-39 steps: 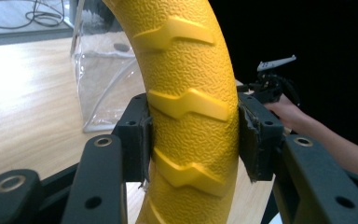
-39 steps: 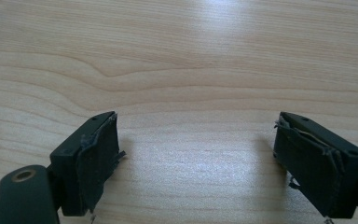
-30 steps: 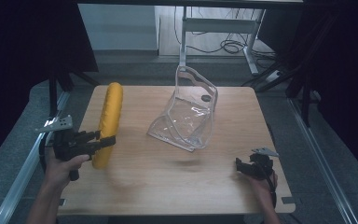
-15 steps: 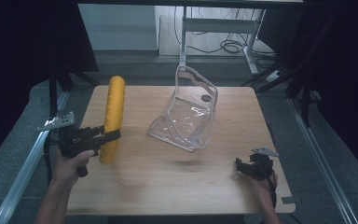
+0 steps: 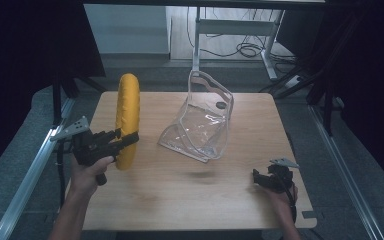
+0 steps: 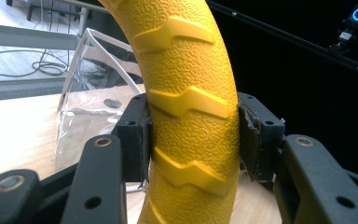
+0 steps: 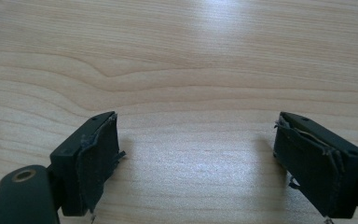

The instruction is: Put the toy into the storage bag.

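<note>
Partly out of frame, yellow tyre [image 6: 191, 121] clamped between left tongs [image 6: 192, 135].

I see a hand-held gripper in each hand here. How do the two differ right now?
The left hand-held gripper is shut on the yellow ring, its pads pressing the ribbed surface; the right hand-held gripper is open with nothing between its jaws. The left one is raised beside the clear plastic bag; the right one sits low over bare wooden table. Both are black and held by a person's hand.
</note>
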Motion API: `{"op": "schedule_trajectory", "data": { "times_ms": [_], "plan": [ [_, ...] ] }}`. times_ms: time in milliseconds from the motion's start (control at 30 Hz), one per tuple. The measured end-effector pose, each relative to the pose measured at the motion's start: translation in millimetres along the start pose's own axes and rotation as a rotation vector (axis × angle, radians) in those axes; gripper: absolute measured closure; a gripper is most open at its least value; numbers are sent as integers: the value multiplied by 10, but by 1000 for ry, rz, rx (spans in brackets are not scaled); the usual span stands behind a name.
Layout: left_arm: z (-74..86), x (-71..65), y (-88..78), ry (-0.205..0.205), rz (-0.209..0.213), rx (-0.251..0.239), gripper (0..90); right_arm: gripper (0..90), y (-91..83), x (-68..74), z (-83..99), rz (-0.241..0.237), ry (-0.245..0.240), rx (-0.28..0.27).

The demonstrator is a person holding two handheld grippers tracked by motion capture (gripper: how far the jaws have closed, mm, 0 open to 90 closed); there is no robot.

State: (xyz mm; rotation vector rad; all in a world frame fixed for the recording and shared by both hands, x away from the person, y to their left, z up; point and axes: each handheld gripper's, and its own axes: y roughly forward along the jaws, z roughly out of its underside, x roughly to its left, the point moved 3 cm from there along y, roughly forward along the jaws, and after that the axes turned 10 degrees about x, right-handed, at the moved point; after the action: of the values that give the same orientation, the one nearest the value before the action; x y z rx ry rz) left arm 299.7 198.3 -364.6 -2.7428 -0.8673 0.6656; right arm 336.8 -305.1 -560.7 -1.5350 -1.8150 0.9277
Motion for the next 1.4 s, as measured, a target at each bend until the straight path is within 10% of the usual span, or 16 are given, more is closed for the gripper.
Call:
{"op": "schedule_trajectory", "data": {
  "times_ms": [967,1400],
  "plan": [
    [-243,-139,479,66,-111,-66,515,142,-1,4,0,-2,4,0],
    [-342,-274,714,85,-87,-95,514,142,0,3,0,-3,4,-1]
  ]
}}
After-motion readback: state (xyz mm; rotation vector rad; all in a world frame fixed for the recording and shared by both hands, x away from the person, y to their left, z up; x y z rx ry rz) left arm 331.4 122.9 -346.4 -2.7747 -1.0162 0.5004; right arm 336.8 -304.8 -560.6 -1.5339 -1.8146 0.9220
